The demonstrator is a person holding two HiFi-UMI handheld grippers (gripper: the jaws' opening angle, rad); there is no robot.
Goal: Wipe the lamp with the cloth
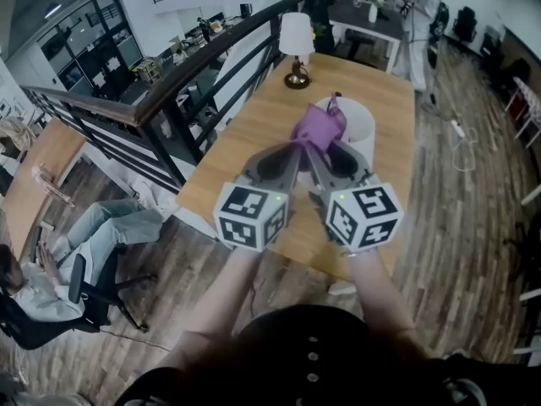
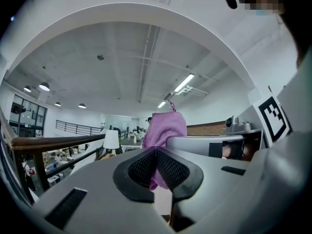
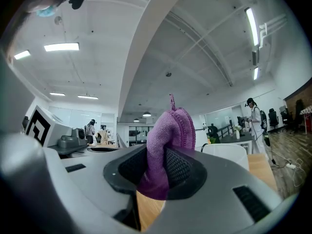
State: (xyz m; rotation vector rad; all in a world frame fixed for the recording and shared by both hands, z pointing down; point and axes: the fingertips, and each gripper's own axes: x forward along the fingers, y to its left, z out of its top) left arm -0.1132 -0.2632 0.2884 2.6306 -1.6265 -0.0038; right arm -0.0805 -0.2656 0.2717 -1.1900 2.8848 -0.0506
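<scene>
clamping a fold of the purple cloth [image 1: 319, 127] between its pads, the right gripper [image 3: 163, 155] is hovering above the near part of the wooden table [image 1: 245, 155]. the left gripper [image 2: 156, 155] is pressing in just beside it on the left, jaws closed on the cloth's edge, so the cloth is bunching up at both tips. a white round tub [image 1: 362, 125] is sitting just beyond. the lamp [image 1: 296, 39] is standing at the table's far end, well apart from the cloth.

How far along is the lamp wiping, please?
Done: the purple cloth is picked up. In hand: it is pinched in both the left hand-held gripper and the right hand-held gripper. Left: the lamp stands untouched at the far end of the table.
</scene>
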